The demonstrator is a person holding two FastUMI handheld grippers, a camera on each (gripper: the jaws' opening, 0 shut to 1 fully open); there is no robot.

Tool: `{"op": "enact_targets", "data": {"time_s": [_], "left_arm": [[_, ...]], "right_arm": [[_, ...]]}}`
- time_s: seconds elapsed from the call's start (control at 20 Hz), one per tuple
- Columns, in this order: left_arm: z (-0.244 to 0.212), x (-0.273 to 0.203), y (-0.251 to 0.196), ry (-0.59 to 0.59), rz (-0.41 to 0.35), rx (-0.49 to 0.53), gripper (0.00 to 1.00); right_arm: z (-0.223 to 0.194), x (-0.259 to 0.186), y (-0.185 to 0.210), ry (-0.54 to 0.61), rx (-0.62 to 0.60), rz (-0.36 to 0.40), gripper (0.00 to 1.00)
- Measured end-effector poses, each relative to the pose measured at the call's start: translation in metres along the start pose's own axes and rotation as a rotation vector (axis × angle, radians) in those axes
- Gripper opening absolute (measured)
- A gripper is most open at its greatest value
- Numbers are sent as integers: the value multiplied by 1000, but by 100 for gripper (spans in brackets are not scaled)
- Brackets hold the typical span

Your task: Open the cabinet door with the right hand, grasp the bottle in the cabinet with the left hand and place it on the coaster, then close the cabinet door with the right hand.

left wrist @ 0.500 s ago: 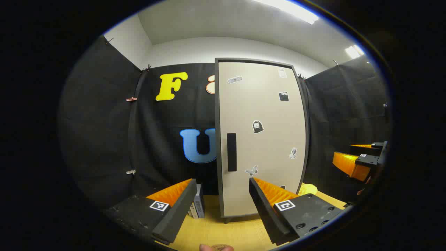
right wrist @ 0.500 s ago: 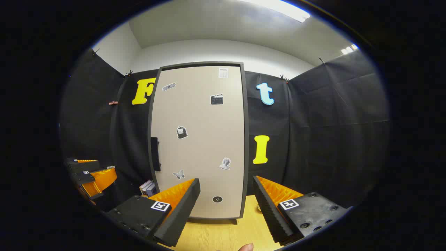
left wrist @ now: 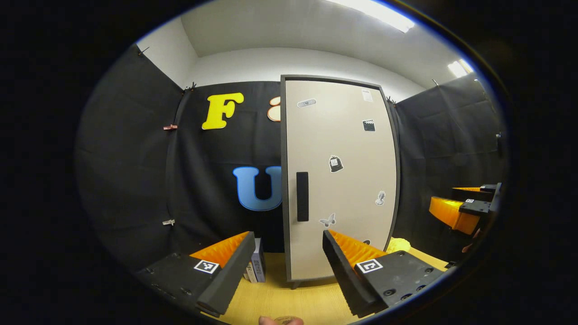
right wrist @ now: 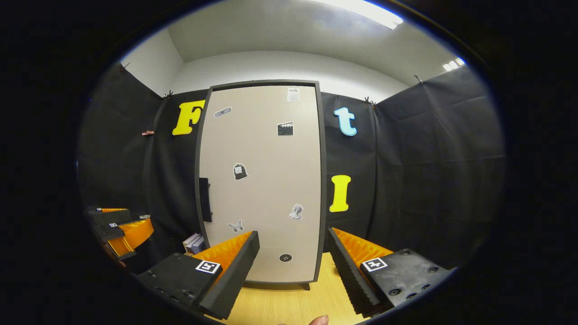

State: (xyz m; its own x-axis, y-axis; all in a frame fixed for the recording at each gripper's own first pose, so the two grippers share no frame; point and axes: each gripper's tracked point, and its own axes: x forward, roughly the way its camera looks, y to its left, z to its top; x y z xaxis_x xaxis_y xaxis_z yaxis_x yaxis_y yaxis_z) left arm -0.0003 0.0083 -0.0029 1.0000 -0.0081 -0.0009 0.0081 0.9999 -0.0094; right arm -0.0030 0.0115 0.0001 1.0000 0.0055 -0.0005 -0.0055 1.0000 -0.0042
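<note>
- Left gripper view looks at the cabinet door (left wrist: 341,180) from its handle side: a tall, flat, pale beige panel in a dark frame, closed, standing on the wooden desk (left wrist: 289,300).
- Its handle (left wrist: 302,196) shows face-on as a dark upright bar near the door's left edge.
- Small stickers dot the panel, among them a butterfly (left wrist: 327,220) and a clapperboard (left wrist: 369,125).
- The left gripper (left wrist: 286,253) is spread wide, nothing between its ridged, wedge-shaped fingers, hanging in front of the door's lower part and apart from it.
- Beside the cabinet's left foot stand a few books (left wrist: 256,267), upright with spines outward; a crumpled yellow thing (left wrist: 399,245) peeks out at the cabinet's lower right, too hidden to name.
- At the right edge of this view the right gripper (left wrist: 467,207) appears farther off, and a fingertip (left wrist: 267,320) of the person shows at the bottom.
- Right gripper view sees the same door (right wrist: 262,180) more squarely; the handle (right wrist: 205,199) shows sidelong as a thin dark strip at the left edge.
- A round dark button sticker (right wrist: 285,258) sits low on the panel, and the desk (right wrist: 280,307) shows a light wood grain.
- The right gripper (right wrist: 293,253) is also held wide and empty, before the door's lower half, not touching it.
- The left gripper (right wrist: 119,225) shows at the left edge, with the books (right wrist: 194,243) just past it.
- The bottle is out of sight behind the closed door.
</note>
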Motion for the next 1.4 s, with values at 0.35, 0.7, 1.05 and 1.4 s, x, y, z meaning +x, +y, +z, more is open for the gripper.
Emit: {"op": "enact_targets", "data": {"time_s": [0.35, 0.7, 1.05, 1.4], "left_arm": [[-1, -1, 6, -1, 4, 0, 95], [1, -5, 13, 4, 6, 8, 95], [-14, -15, 50, 26, 55, 18, 95], [-25, -22, 79, 30, 103, 3, 95]], "right_arm": [[1, -2, 3, 1, 4, -1, 98], [3, 3, 22, 4, 22, 38, 97], [18, 56, 97, -24, 54, 144, 97], [7, 124, 184, -23, 60, 222, 97]]}}
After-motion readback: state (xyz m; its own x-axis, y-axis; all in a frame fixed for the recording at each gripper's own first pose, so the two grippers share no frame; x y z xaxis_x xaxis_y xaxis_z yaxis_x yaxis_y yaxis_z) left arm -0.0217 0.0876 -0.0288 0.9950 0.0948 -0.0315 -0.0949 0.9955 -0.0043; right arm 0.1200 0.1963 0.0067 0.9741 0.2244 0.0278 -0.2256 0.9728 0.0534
